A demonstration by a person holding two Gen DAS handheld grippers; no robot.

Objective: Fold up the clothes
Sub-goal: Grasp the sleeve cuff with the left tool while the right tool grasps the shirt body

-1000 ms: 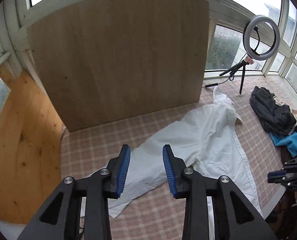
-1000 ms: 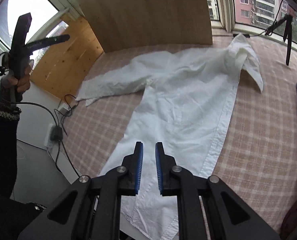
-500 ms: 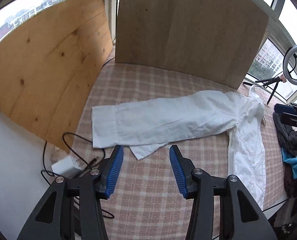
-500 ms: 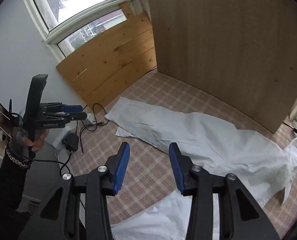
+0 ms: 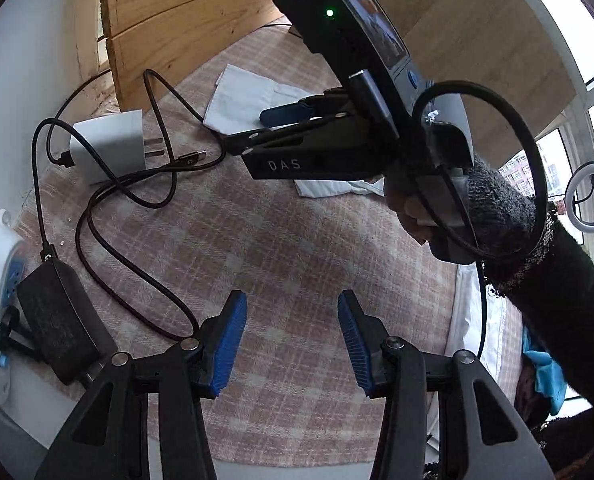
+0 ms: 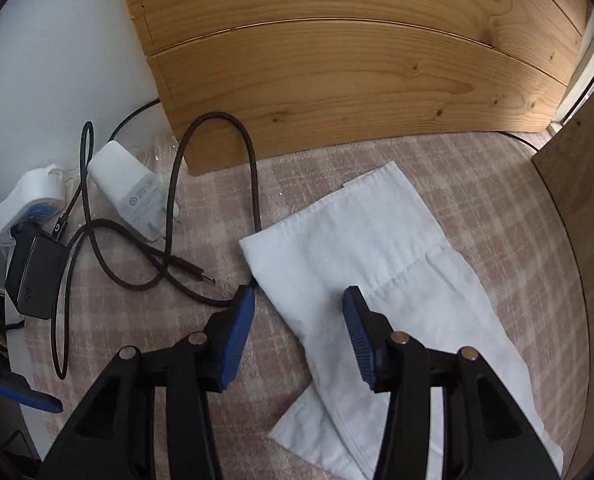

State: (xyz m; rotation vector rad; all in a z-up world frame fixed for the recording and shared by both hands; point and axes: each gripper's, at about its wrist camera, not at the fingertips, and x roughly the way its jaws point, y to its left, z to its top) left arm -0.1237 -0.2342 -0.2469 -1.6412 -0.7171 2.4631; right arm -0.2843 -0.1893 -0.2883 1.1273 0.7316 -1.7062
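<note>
A white shirt lies spread on the pink checked blanket (image 6: 477,184). Its sleeve cuff (image 6: 361,236) is right under my right gripper (image 6: 299,320). That gripper's jaws are closing, with the near edge of the cuff between the blue pads (image 6: 239,332), which are not pressing on it. In the left wrist view the same cuff (image 5: 245,96) shows beyond the right gripper (image 5: 285,114), held by a hand in a dark sleeve (image 5: 509,216). My left gripper (image 5: 293,320) stands open over bare blanket (image 5: 265,240), nothing between its fingers.
Left of the cuff lie a white charger (image 6: 137,196), a black adapter (image 6: 33,280), a white power strip (image 6: 21,204) and looping black cables (image 6: 253,168). Wooden boards (image 6: 337,72) stand behind. A ring light (image 5: 589,196) and blue cloth (image 5: 545,368) are at the right.
Both grippers have swung left and down, from over the shirt's body to its sleeve end. The right jaws, nearly shut before, stand apart now. The right hand now crosses the left wrist view.
</note>
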